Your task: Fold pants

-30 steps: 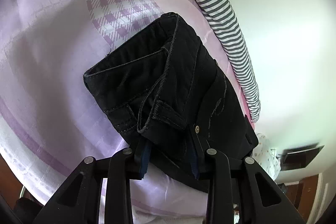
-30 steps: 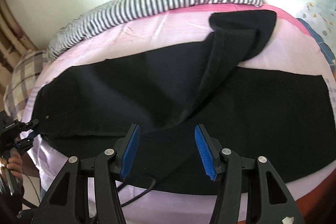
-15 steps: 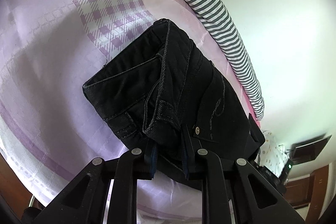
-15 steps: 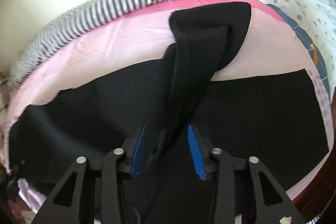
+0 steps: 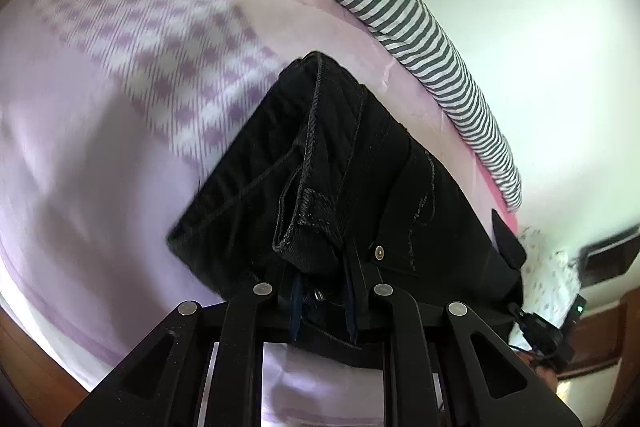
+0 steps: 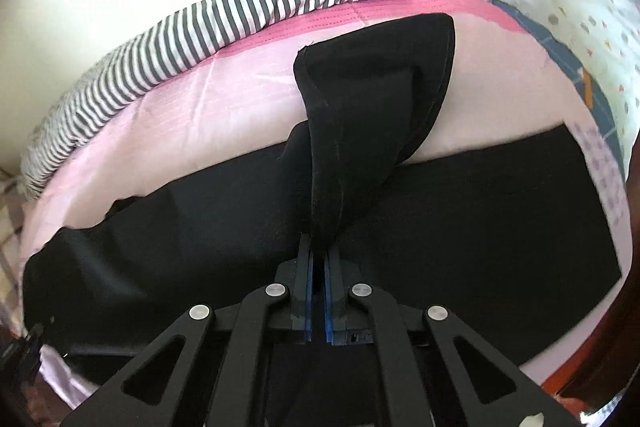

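The black denim pants (image 5: 352,183), thick cloth with raised stitched seams and a small metal rivet, lie on a smooth pale pink-lilac bed sheet (image 5: 80,167) that bears a purple-and-white checked panel. The left gripper (image 5: 322,291), black plastic with dark blue pads, has been closing and now pinches the bunched waistband just ahead of its jaws; the waistband's doubled edge stands up in a ridge running away from the gripper. The right gripper (image 6: 318,259) has its bright blue pads (image 6: 308,291) pressed almost together, having just closed on a narrow raised fold of a pant leg (image 6: 372,99), which rises ahead of it into a soft tented peak. The rest of the legs spread flat and matte to both sides of this gripper. Beyond both grippers, a grey-and-white striped fabric roll (image 6: 224,23) curves along the bed's far edge against a plain pale wall (image 5: 520,7).
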The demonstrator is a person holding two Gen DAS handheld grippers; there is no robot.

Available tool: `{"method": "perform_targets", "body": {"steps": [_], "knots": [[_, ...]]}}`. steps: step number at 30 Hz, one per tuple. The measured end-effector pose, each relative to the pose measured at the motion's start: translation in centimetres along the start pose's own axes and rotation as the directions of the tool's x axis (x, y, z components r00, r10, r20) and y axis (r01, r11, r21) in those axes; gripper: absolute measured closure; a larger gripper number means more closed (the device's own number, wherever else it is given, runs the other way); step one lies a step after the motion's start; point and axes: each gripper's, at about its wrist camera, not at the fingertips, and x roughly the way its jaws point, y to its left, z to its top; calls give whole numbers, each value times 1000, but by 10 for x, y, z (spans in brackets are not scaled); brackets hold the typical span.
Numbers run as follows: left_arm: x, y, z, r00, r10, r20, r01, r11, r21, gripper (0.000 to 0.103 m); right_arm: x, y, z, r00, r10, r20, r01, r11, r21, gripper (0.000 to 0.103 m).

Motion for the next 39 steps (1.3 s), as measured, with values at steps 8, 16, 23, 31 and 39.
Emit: {"method": "perform_targets", "body": {"steps": [8, 16, 23, 31, 39], "knots": [[-6, -8, 16, 996, 85, -4, -83, 982, 167, 86, -14, -5, -56, 998, 49, -38, -48, 998, 36, 100], [-1, -1, 9, 992, 123, -31, -114, 973, 198, 86, -3, -8, -74, 996, 54, -75, -53, 998, 24, 100], [0, -2, 2, 986, 165, -31, -156, 968, 199, 80, 11, -14, -76, 988, 106, -116, -99, 993, 65, 91], [-26, -32, -21, 979, 204, -6, -193, 936, 295, 71, 14, -23, -76, 979, 155, -132, -145, 986, 86, 81], [-38, -81, -81, 983, 178, 48, -179, 862, 473, 71, 15, -32, -71, 960, 240, -143, -222, 966, 131, 82]]}}
